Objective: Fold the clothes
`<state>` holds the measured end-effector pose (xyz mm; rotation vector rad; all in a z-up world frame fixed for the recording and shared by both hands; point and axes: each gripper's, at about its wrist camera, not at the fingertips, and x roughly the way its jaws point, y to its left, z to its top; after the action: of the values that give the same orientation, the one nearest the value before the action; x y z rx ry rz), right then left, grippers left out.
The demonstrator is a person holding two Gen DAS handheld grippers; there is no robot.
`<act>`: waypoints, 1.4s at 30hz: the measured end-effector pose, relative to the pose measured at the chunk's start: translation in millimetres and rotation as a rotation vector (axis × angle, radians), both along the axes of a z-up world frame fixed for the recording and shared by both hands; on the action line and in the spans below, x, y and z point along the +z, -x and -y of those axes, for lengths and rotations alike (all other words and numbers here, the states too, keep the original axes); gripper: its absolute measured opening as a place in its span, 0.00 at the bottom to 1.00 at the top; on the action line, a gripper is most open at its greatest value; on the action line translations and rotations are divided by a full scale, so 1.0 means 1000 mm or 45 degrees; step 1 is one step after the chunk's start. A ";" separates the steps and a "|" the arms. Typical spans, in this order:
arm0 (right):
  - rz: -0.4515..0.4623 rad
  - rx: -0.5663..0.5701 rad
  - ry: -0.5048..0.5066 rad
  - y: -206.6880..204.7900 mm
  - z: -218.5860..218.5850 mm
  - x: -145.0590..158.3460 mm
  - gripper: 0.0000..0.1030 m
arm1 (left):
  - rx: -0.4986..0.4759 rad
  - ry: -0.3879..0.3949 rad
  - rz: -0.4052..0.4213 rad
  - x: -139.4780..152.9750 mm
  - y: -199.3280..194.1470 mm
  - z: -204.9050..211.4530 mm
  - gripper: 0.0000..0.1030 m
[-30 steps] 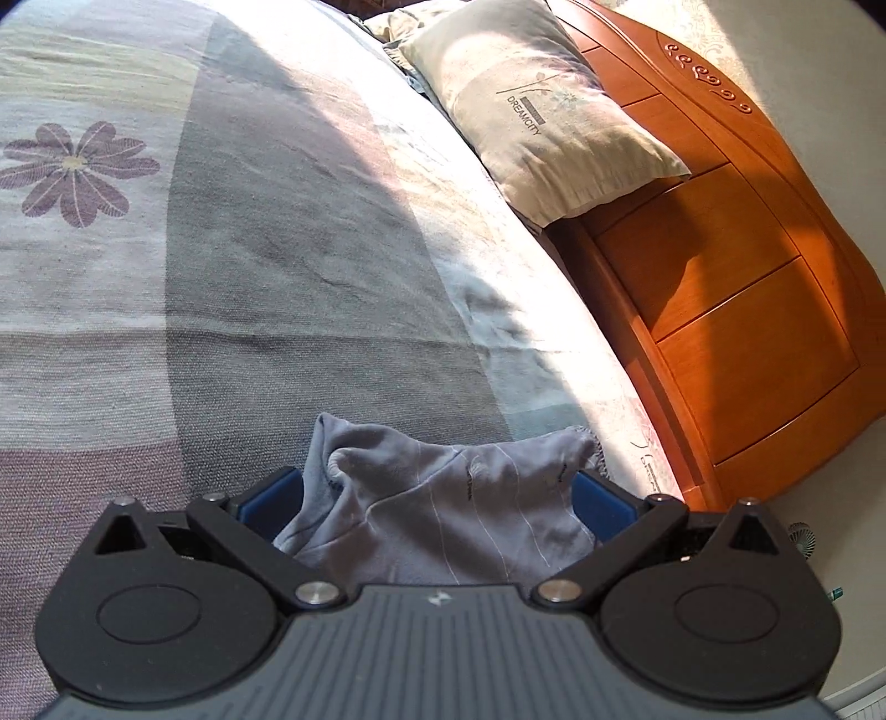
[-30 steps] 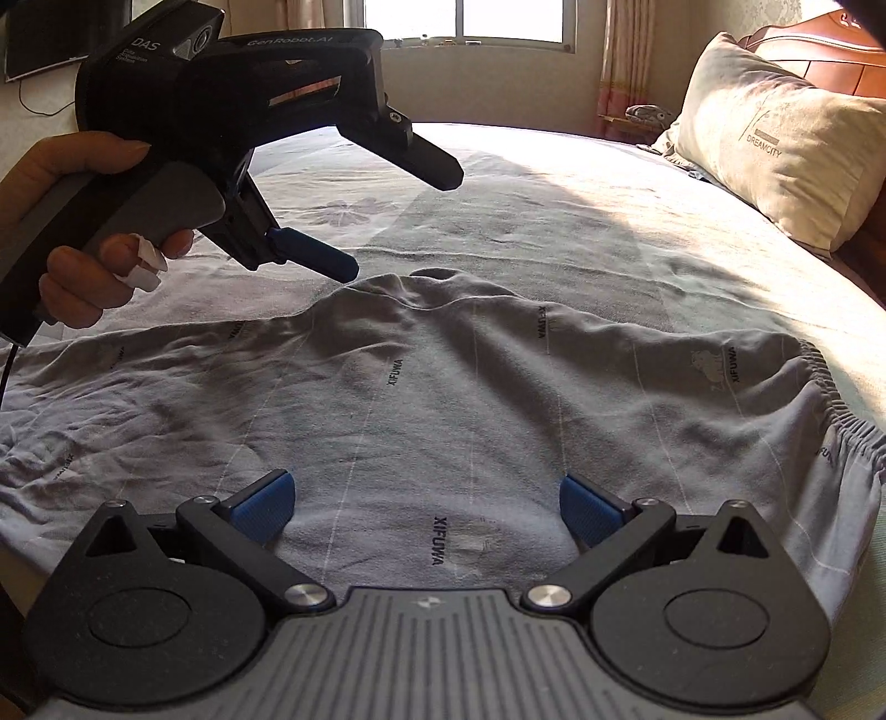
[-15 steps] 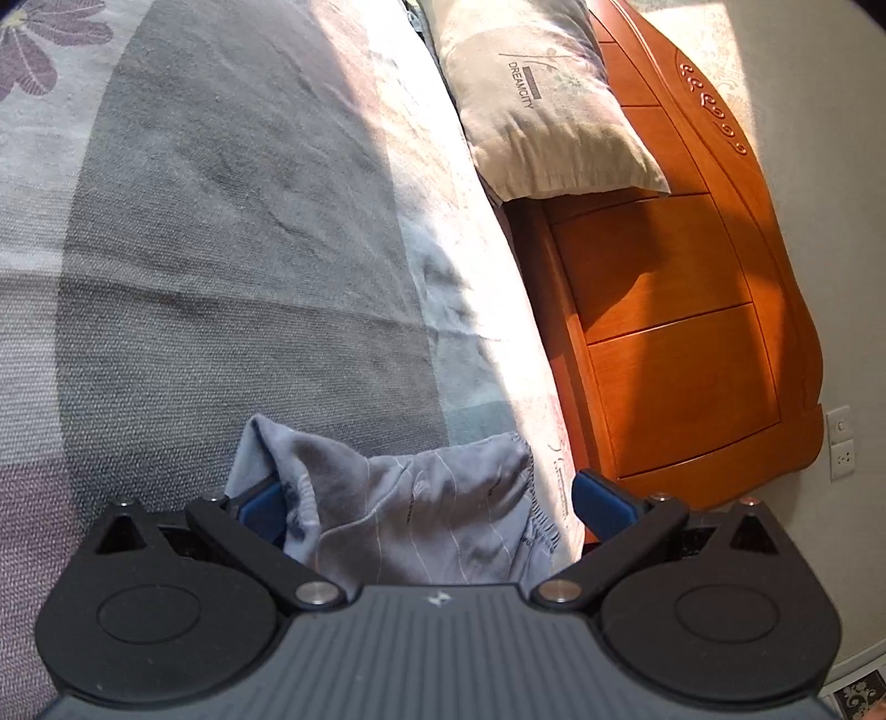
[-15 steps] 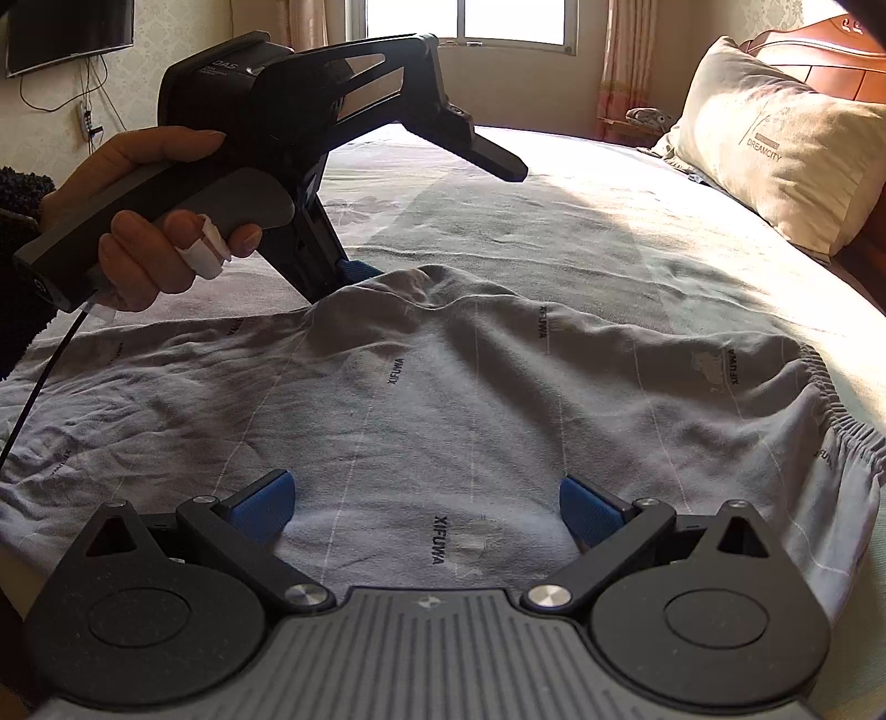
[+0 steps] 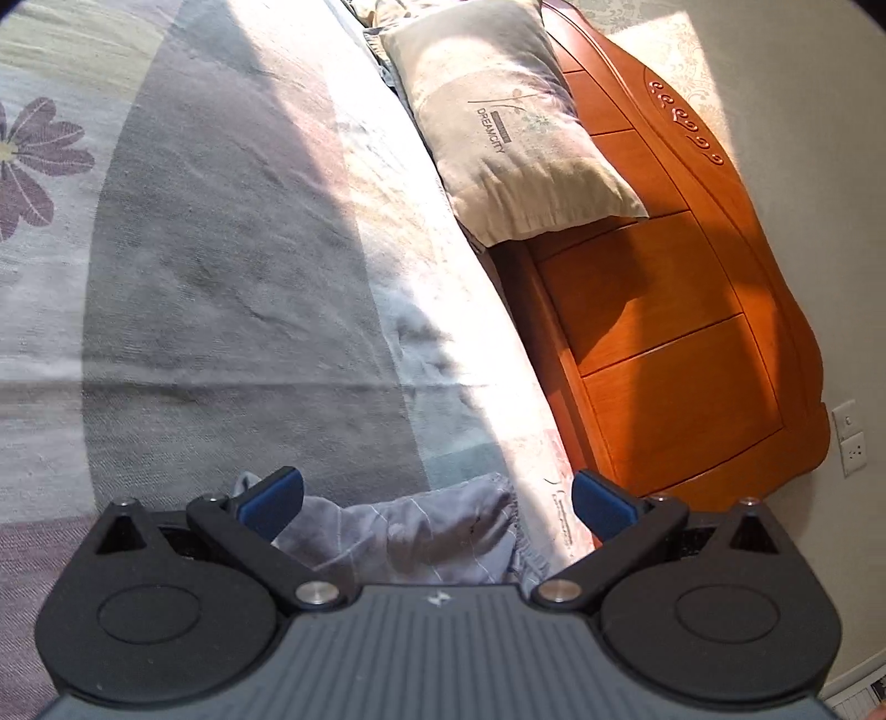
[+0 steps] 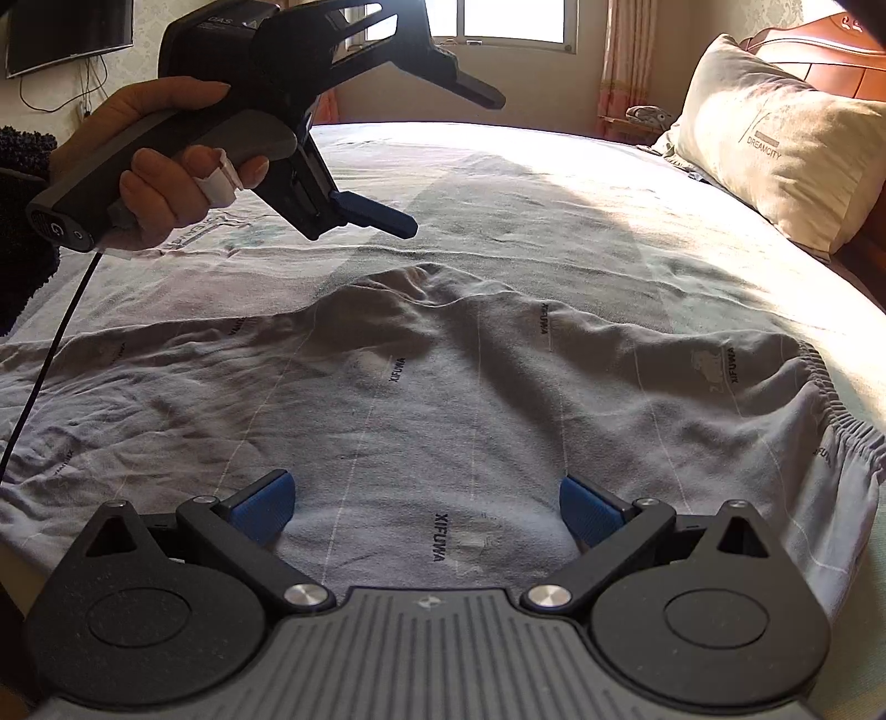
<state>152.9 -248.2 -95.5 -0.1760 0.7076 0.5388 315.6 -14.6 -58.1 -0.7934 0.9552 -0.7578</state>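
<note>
Wrinkled grey pinstriped garment (image 6: 443, 399) flat on woven bedspread (image 6: 554, 221), left tool (image 6: 443, 160) and right tool (image 6: 426, 504) both spread wide, empty.

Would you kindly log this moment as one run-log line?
task: fold clothes | left claw: open, raised above garment | right claw: open, low over grey garment | garment: spread flat on bed, unfolded

You have strong daylight from the window (image 6: 512, 25), which blows out to white glare. Sun falls in hard bands across the bed (image 6: 554, 183) and lights the orange headboard (image 5: 681, 310) and pillow (image 5: 515, 133) warmly. The grey garment (image 6: 470, 387) lies in softer shade. Both fisheye views bend straight edges and darken at the corners; focus is sharp.
</note>
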 end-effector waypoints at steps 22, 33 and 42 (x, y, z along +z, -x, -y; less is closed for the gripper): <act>0.020 -0.051 -0.066 -0.006 0.000 -0.006 1.00 | 0.135 -0.539 0.135 0.075 0.135 0.001 0.99; 0.076 -0.450 -0.318 -0.026 0.069 0.005 1.00 | 0.335 -1.036 0.055 -0.014 0.241 -0.011 0.99; 0.039 -0.427 -0.300 -0.028 0.084 -0.002 1.00 | 0.380 -1.181 0.281 -0.027 0.269 0.005 0.99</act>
<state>180.5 -332.5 -97.5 0.1527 0.6220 0.2939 46.3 -19.3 -85.2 -0.0247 0.8371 -0.0856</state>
